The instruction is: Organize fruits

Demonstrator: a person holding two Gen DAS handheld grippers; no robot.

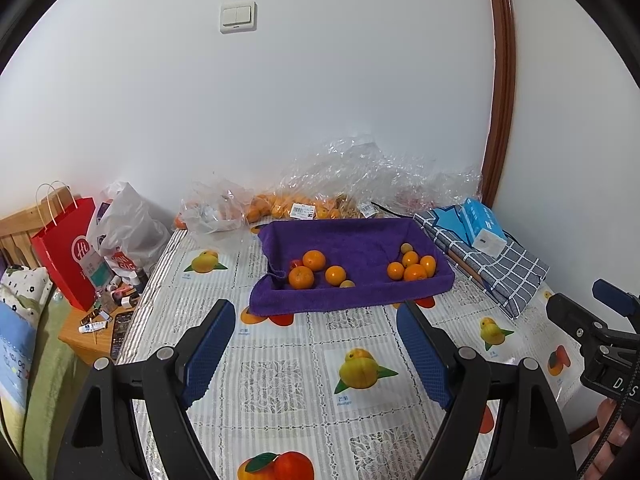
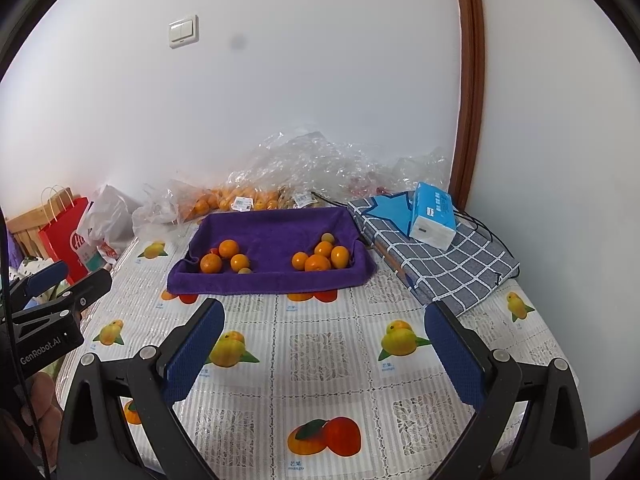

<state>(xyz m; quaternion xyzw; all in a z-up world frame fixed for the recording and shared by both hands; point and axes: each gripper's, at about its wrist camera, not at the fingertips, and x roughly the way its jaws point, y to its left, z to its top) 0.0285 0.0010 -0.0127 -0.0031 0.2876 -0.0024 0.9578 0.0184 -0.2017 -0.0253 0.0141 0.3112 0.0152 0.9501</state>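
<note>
- Left wrist view only: low wooden side table left of the surface with small bottles, a tube and a phone; also my right gripper at the right edge.
- Right wrist view only: my left gripper at the left edge, fingers of my hand under it; side-table clutter is out of frame here.
- Both views: red paper bag, white plastic bag, light switch on the wall.
- Purple towel-lined tray sits mid-surface on the fruit-print cloth.
- Tray holds two groups of oranges: left group of three oranges, with something red behind and a small yellowish fruit in front; right group of four, touching, plus a small pale fruit behind.
- The groups are well apart, bare towel between.
- Behind the tray, against the wall: clear plastic bags with more oranges, price labels visible.
- Right of tray: checked folded cloth with a blue tissue pack on top.
- Oranges look round, glossy, mixed sizes.
- Both my jaws spread wide, nothing between them, hovering over the cloth short of the tray.
</note>
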